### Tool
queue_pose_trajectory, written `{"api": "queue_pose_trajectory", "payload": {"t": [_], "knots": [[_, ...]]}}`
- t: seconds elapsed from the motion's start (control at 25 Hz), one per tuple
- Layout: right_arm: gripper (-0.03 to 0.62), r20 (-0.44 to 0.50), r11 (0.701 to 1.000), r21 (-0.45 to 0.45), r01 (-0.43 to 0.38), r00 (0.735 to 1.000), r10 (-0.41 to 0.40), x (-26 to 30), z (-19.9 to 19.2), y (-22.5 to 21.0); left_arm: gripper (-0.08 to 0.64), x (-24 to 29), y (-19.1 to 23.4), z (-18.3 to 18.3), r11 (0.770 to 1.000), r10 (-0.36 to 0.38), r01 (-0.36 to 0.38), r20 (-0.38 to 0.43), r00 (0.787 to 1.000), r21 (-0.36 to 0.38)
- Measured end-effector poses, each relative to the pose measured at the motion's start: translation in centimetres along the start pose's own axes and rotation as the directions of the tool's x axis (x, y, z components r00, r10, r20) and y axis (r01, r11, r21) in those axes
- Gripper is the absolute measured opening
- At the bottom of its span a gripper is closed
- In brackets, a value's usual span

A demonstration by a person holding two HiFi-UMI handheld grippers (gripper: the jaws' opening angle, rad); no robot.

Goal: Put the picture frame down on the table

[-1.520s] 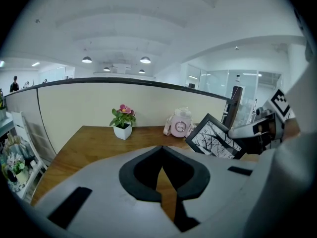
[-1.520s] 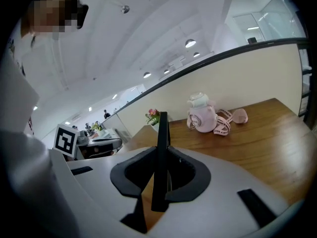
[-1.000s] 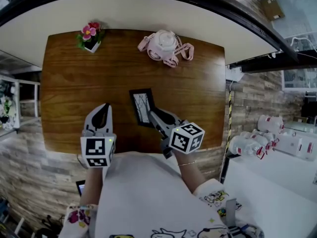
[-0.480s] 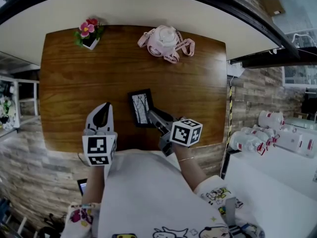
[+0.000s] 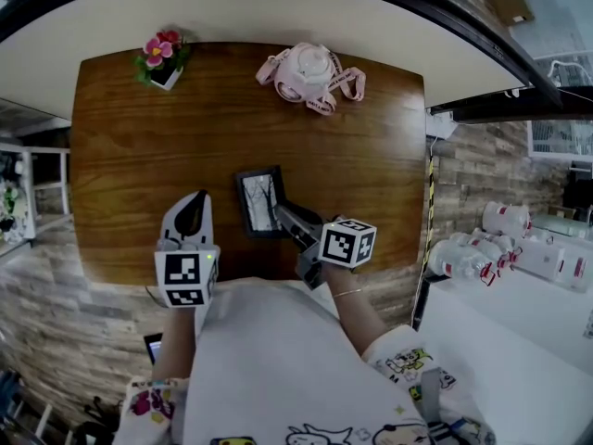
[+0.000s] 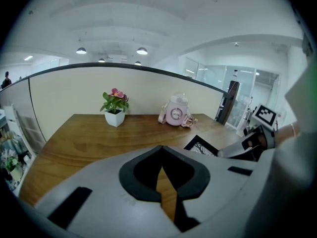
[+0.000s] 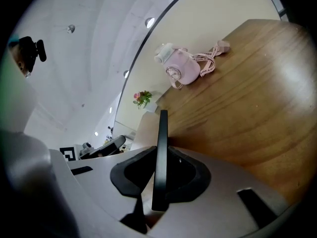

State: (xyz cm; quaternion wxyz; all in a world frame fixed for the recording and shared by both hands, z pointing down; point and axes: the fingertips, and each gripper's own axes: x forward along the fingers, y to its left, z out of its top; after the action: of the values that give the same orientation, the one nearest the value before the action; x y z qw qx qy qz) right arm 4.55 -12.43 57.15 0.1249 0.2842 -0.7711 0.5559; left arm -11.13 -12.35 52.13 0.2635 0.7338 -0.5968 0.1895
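Two grippers are over the brown table [image 5: 371, 146], and only one of them is busy. At the far left corner stands a small flower pot [image 5: 160, 59], well apart from the action. Nearer the person, the left gripper [image 5: 193, 202] hovers low over the wood by the front edge. Its own view shows the jaws together at the tips with nothing in them, only a sliver of table showing behind.

Just to its right is the picture frame [image 5: 259, 200], black-rimmed and face up, in the front half of the table. The right gripper [image 5: 281, 210] has it by the near right edge. In the right gripper view the jaws are clamped on the thin black rim, which runs away edge-on between the pads. From the head view the frame looks close to flat (whether its far edge already touches the wood I cannot tell). At the back, a little further right, lies a pink bottle [image 5: 309, 69] with a strap, well clear of the frame.

The step in hand seems to be the set-down itself, nearly finished. As I judge it, the next move calls for lowering the held edge until the whole back rests on the table. The jaws then need to part and the right gripper to draw back toward the person without dragging the frame along. The left gripper need not help.
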Motion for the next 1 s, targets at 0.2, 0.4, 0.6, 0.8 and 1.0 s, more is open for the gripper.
{"api": "queue_pose_trajectory", "payload": {"t": [0.2, 0.4, 0.6, 0.8, 1.0], "knots": [[0.063, -0.022, 1.0, 0.009, 0.011, 1.0, -0.011, 0.2, -0.6, -1.0, 0.003, 0.3, -0.1, -0.4, 1.0, -0.01, 0.01, -0.011, 1.0, 0.002], [0.066, -0.04, 1.0, 0.017, 0.015, 0.999, -0.014, 0.7, -1.1, -1.3, 0.004, 0.6, -0.1, -0.7, 1.0, -0.018, 0.018, -0.023, 1.0, 0.001], [0.071, -0.07, 0.999, 0.023, 0.037, 0.997, -0.035, 1.0, -2.0, -2.2, 0.003, 1.0, 0.1, -1.1, 1.0, -0.022, 0.022, -0.038, 0.999, -0.001], [0.075, -0.096, 0.998, -0.004, 0.064, 0.993, -0.064, 1.4, -2.2, -2.7, 0.003, 1.2, 0.4, -1.5, 1.0, -0.02, 0.02, -0.052, 0.998, -0.003], [0.075, -0.12, 0.994, -0.056, 0.095, 0.988, -0.101, 1.8, -2.6, -3.2, 0.003, 1.6, 0.5, -1.9, 1.0, -0.02, 0.019, -0.061, 0.998, -0.008]]}}
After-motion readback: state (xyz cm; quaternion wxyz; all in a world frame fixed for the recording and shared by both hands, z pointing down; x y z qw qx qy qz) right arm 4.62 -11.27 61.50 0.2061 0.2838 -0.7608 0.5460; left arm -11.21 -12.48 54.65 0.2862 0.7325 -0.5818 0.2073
